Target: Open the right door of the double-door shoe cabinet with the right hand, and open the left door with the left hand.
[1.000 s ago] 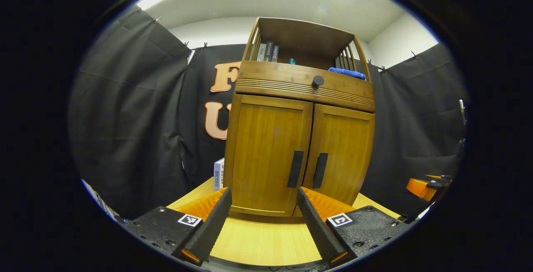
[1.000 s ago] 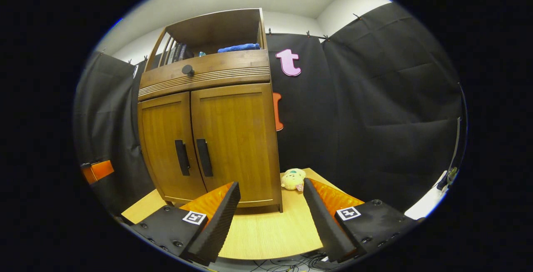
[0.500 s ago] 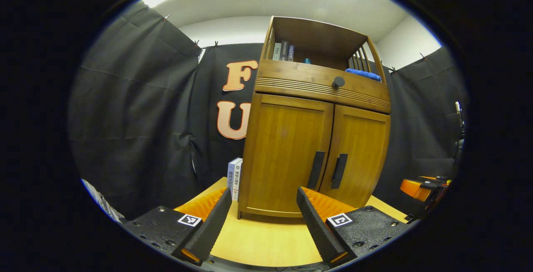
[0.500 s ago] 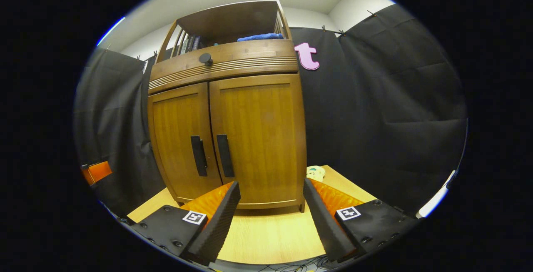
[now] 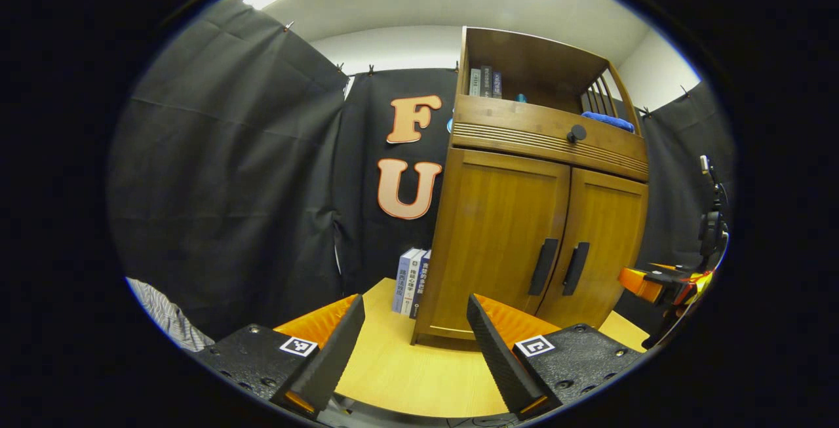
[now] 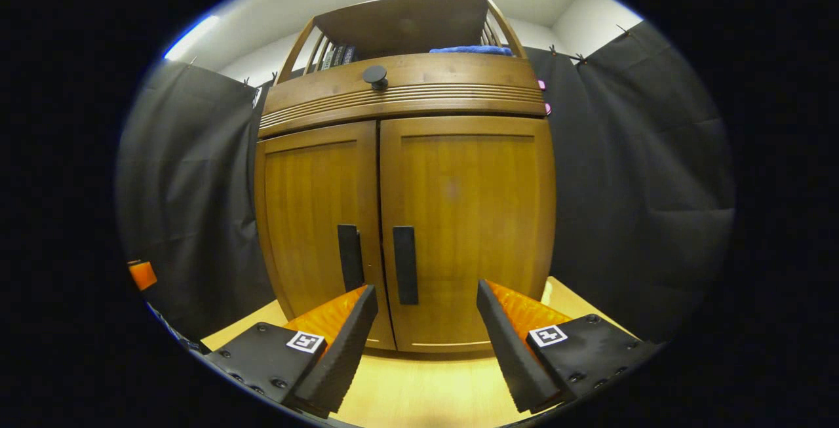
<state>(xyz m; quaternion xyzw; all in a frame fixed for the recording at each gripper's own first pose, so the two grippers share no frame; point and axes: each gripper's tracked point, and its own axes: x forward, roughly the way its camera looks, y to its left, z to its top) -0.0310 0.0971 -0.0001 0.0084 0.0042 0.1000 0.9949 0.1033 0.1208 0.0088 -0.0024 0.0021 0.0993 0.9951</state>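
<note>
Shoe cabinet (image 6: 406,218): stands upright on the table (image 6: 426,389), straight ahead at 12 o'clock in the right gripper view; in the left gripper view it (image 5: 524,218) sits off toward 2 o'clock.
Right door (image 6: 465,231): closed, its dark vertical handle (image 6: 405,264) just beside the centre seam.
Left door (image 6: 314,225): closed too, its handle (image 6: 349,257) on the other side of the seam, close to the first.
Right hand-held gripper (image 6: 426,343): fingers spread wide, holding nothing, low over the table's front edge; the right door's handle lies just above the gap, a little toward 11 o'clock.
Left hand-held gripper (image 5: 413,349): fingers also spread wide and empty, near the table's front edge, aimed at the cabinet's left front corner; apart from both doors.
Drawer band: a ribbed strip above the doors with a round dark knob (image 6: 375,75).
Top shelf: open, with upright books (image 5: 484,80) and a folded blue cloth (image 6: 470,50).
Beside the cabinet: more books (image 5: 411,280) standing on the table against its left side, at about 12 o'clock in the left gripper view.
</note>
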